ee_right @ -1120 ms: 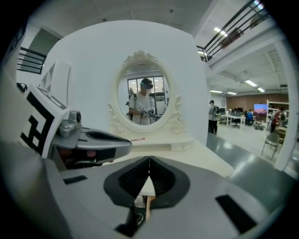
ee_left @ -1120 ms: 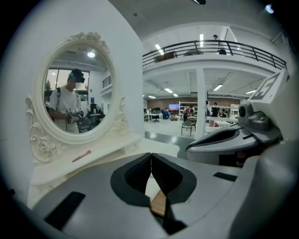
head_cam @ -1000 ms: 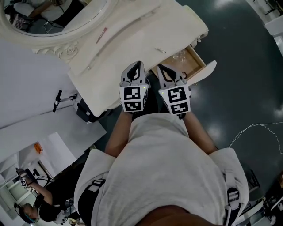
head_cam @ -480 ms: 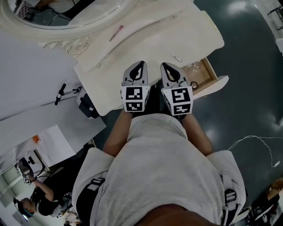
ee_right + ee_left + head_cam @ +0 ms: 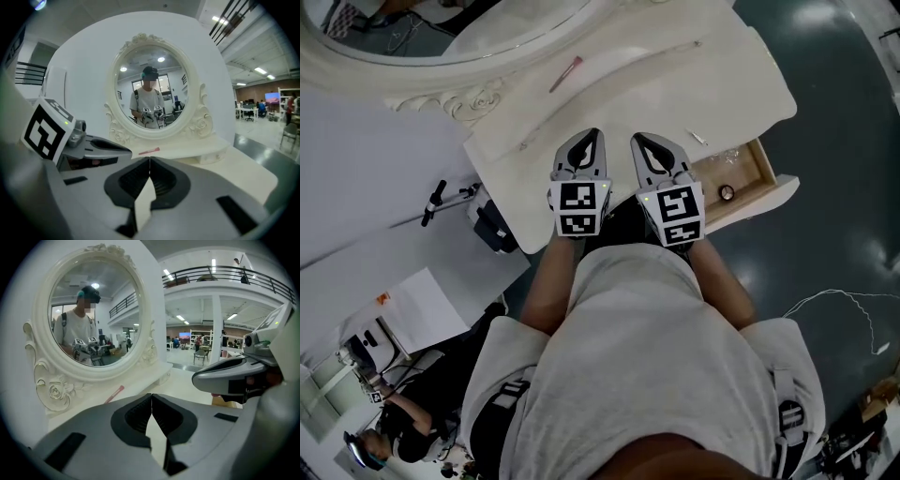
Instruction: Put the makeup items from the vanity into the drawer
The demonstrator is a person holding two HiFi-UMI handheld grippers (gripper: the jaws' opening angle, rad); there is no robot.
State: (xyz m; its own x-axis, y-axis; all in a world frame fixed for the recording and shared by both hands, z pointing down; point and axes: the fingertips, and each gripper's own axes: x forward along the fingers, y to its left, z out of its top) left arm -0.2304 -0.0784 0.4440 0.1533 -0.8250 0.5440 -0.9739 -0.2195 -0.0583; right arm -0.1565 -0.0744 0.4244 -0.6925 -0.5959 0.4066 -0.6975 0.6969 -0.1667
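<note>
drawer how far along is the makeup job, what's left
Done: the drawer stands open with a small round item inside. In hand: nothing; the left hand-held gripper and right hand-held gripper are both shut and empty. Left: a pink stick by the mirror and a thin item near the drawer, on the vanity top.

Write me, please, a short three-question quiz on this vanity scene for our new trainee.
1. True or false: the drawer stands open.
2. Where does the slim pink makeup item lie? A in the drawer; B on the vanity top; C on the floor.
3. Fill in: the left gripper and the right gripper both have their jaws ____, with nothing between them.

Key: 1 true; 2 B; 3 shut.
</note>
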